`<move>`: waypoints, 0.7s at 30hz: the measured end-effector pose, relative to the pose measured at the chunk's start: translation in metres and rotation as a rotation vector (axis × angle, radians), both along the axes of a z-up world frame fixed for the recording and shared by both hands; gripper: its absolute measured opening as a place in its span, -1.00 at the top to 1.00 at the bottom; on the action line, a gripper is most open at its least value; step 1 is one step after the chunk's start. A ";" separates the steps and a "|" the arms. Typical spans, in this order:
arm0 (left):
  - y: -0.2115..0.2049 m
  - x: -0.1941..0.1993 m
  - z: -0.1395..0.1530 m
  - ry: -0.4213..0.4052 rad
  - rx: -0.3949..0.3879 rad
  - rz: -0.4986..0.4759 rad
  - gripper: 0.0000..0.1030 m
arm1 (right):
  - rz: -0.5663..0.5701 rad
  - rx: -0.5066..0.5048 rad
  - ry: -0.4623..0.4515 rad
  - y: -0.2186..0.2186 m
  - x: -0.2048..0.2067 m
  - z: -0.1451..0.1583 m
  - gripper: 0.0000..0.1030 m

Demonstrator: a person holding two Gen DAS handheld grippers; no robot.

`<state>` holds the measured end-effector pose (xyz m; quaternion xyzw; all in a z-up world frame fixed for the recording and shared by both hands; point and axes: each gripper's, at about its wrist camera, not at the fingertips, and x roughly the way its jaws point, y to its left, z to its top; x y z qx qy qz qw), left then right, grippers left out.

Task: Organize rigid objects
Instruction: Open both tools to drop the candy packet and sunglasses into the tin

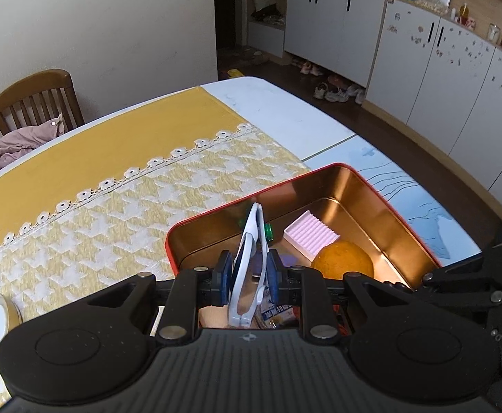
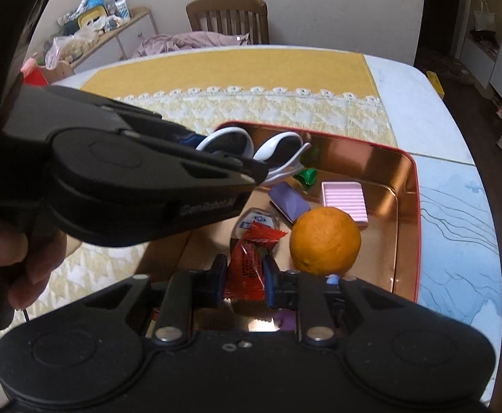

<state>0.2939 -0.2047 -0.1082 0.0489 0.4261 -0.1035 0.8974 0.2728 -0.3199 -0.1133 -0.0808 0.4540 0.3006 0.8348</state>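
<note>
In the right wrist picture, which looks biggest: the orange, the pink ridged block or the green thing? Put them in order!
1. orange, though it lies nearest the camera
2. pink ridged block
3. green thing, partly hidden by the sunglasses

A lived-in home dining room: a table [image 1: 278, 103] under a yellow cloth [image 1: 113, 158], a wooden chair [image 1: 37, 99] behind it, white cupboards [image 1: 423, 65] beyond with shoes [image 1: 333, 91] on the floor beneath them.
</note>
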 end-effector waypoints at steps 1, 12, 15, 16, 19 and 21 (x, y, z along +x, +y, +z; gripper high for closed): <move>-0.001 0.001 -0.002 0.004 0.002 -0.001 0.59 | 0.001 -0.003 0.004 0.000 0.000 -0.002 0.61; -0.007 0.006 -0.019 0.057 0.007 0.005 0.59 | 0.039 -0.040 0.003 0.000 0.000 -0.012 0.58; -0.009 0.006 -0.020 0.067 0.008 0.004 0.59 | 0.048 -0.056 -0.002 0.002 -0.002 -0.012 0.51; -0.009 0.006 -0.021 0.073 0.009 0.003 0.59 | 0.050 -0.061 -0.004 0.003 -0.003 -0.012 0.49; -0.008 0.007 -0.024 0.092 0.007 0.008 0.59 | 0.049 -0.054 0.002 0.002 -0.005 -0.011 0.46; -0.005 0.007 -0.024 0.097 -0.008 0.014 0.59 | 0.044 -0.037 0.013 0.000 -0.005 -0.010 0.43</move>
